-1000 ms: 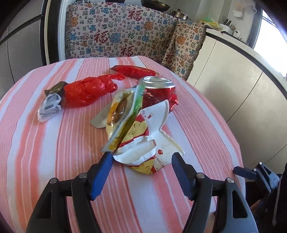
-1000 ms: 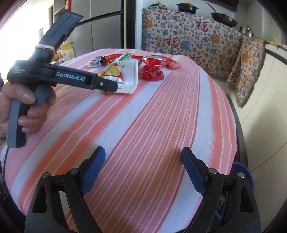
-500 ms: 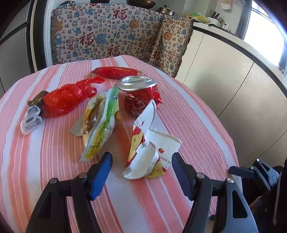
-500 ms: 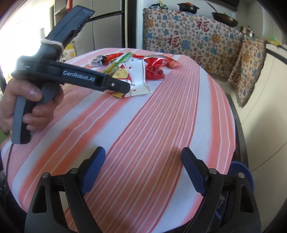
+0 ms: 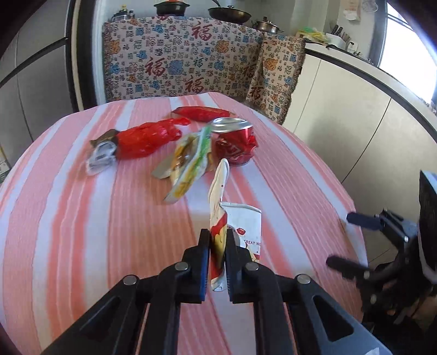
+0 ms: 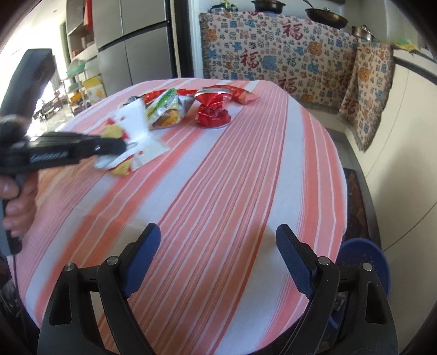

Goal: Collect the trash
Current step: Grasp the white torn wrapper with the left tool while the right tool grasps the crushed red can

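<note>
the left gripper (image 5: 217, 254) has its jaws clamped on a white wrapper (image 5: 240, 226) reading "treat ne", near the bench's (image 5: 82, 232) front edge; the right gripper (image 6: 218, 243) jaws stand apart, empty.

I'm looking into a home kitchen: pans (image 5: 229, 12) and a lidded pot (image 5: 264, 25) sit at twelve o'clock above a patterned cloth (image 5: 180, 62), a steel fridge (image 6: 136, 41) stands at eleven, cabinets (image 5: 341, 109) at two, beyond my striped worktop (image 5: 109, 218).
</note>
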`<act>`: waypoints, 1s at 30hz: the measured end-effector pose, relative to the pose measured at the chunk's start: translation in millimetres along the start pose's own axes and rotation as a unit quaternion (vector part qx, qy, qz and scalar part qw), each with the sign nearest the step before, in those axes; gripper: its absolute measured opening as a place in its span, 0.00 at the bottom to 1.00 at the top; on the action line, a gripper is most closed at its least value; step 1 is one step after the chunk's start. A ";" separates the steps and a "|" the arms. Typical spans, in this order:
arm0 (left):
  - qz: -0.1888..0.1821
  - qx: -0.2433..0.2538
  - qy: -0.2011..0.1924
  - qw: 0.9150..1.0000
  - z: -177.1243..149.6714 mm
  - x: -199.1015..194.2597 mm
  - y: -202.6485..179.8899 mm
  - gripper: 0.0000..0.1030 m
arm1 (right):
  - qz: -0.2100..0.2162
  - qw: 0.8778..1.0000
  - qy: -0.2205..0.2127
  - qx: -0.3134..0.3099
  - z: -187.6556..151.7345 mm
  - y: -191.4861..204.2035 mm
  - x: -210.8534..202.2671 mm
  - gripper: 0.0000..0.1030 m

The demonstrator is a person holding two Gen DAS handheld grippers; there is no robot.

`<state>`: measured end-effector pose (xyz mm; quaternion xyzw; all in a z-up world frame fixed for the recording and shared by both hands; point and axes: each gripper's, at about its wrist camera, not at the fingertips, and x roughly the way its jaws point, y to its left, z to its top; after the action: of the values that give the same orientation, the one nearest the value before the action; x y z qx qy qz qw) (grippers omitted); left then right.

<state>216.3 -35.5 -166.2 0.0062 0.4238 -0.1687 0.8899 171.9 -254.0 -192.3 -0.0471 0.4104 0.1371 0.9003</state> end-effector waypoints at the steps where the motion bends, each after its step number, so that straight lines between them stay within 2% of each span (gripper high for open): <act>1: 0.015 -0.001 0.001 1.000 -6.4 -6.2 5.3 0.10 | 0.001 1.000 0.001 -0.006 8.5 0.0 3.3 0.85; 3: 0.042 -0.005 0.003 0.999 -17.8 -16.2 16.2 0.11 | 0.002 1.000 0.001 -0.017 27.1 0.5 14.2 0.85; 6: 0.060 -0.006 0.003 0.998 -26.9 -21.6 24.7 0.14 | 0.012 1.000 0.012 -0.017 57.1 0.9 41.0 0.85; 8: 0.071 0.001 0.008 0.997 -30.4 -18.3 24.8 0.31 | 0.019 0.999 0.028 -0.011 74.8 -1.1 63.0 0.85; 9: 0.075 0.004 0.012 0.997 -29.7 -14.7 24.9 0.47 | 0.017 0.999 0.039 -0.010 82.3 -1.6 75.9 0.85; 10: 0.077 0.005 0.013 0.997 -29.8 -11.9 25.2 0.56 | 0.014 0.999 0.046 -0.009 88.5 -2.2 86.7 0.85; 14: 0.066 -0.005 0.013 0.998 -29.7 -8.5 31.7 0.56 | 0.001 0.999 0.050 -0.017 103.9 -1.5 112.9 0.85; 20: 0.045 -0.019 0.018 0.999 -29.5 -11.0 37.8 0.56 | -0.003 0.998 0.054 -0.027 122.8 0.8 128.4 0.85; 22: 0.036 -0.025 0.017 0.999 -31.2 -15.0 38.9 0.56 | 0.005 0.998 0.057 -0.023 126.5 -0.6 132.0 0.77; 23: 0.031 -0.029 0.016 0.999 -31.1 -16.1 38.8 0.56 | 0.011 0.998 0.054 -0.019 127.8 -1.4 130.3 0.58; 29: 0.019 -0.046 -0.001 0.999 -28.5 -26.3 43.1 0.55 | 0.028 0.998 0.049 0.002 115.3 -6.6 111.3 0.57; 30: 0.017 -0.048 0.000 0.999 -28.0 -25.8 43.3 0.48 | 0.033 0.998 0.047 0.005 111.7 -8.0 106.2 0.57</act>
<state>193.4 17.3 -170.4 -0.0292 0.4311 -0.1334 0.8919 321.7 -217.5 -198.8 -0.0356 0.4541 0.1624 0.8753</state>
